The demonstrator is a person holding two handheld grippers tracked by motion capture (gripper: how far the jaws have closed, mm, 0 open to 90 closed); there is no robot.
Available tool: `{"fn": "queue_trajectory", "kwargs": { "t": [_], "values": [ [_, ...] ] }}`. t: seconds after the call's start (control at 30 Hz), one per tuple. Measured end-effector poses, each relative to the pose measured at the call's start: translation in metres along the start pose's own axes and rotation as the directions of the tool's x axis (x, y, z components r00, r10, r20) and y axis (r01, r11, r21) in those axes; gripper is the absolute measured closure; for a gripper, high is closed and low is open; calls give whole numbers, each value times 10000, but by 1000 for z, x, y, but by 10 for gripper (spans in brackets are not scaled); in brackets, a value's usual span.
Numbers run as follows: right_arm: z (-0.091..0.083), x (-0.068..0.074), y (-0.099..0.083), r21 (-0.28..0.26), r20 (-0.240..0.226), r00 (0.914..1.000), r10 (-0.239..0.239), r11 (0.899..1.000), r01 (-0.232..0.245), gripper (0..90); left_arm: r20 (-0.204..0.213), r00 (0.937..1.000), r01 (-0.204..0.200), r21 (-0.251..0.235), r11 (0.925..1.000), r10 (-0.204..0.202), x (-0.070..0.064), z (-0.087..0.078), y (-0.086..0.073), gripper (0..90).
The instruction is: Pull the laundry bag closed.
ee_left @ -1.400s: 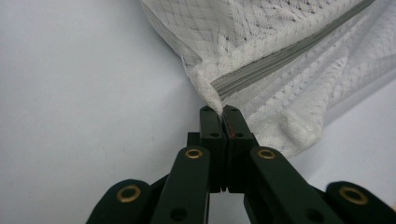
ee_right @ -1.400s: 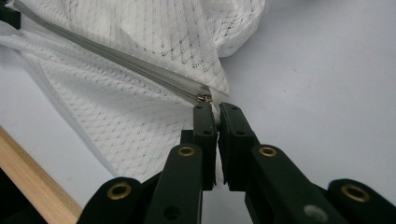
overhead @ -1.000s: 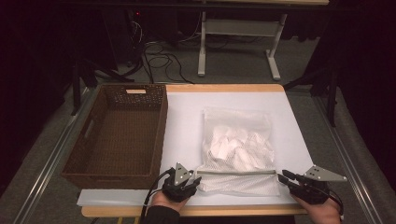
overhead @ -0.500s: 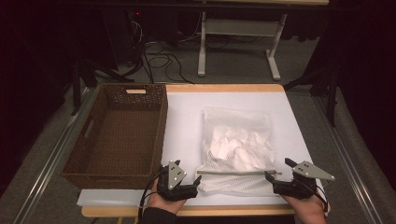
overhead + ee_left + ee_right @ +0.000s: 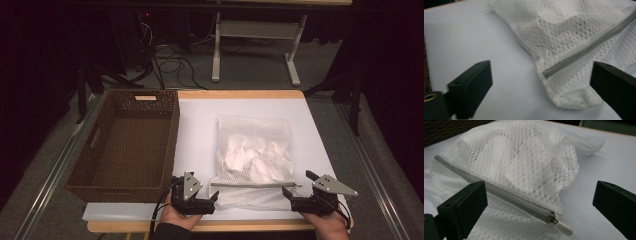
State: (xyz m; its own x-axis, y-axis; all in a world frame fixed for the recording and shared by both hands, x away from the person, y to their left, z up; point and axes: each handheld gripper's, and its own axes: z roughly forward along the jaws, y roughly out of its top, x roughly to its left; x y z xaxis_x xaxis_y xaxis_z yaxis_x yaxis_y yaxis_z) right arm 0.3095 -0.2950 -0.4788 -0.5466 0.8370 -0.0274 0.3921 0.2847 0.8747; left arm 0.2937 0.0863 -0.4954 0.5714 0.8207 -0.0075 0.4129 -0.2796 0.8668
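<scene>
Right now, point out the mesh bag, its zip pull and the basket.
mesh bag (image 5: pixel 255 150): high view, middle of its netting.
zip pull (image 5: pixel 564 228): right gripper view, its white tab.
basket (image 5: pixel 172 135): high view, right rim.

A white mesh bag (image 5: pixel 254 159) lies flat on the white-covered bench (image 5: pixel 195 125), just right of the woven basket, its length running away from the near edge. Its netting has a fine diamond pattern, and pale folded cloth shows through it, bunched in the middle so the bag bulges there. A grey zipper (image 5: pixel 255 184) runs straight across the near end and is shut along the whole length that shows; below it a short flap of empty mesh lies on the bench. At the zipper's right end sits the slider with a small white pull tab (image 5: pixel 564 228) resting on the surface.
</scene>
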Motion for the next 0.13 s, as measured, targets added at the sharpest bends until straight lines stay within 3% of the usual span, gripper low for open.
{"fn": "queue_trajectory", "kwargs": {
  "t": [0.13],
  "values": [
    [-2,-2,1,-138,-66,10000,-30,9999,29,1,-82,9999,130,-116,9998,-131,1,-1,1,148]
  ]
}}
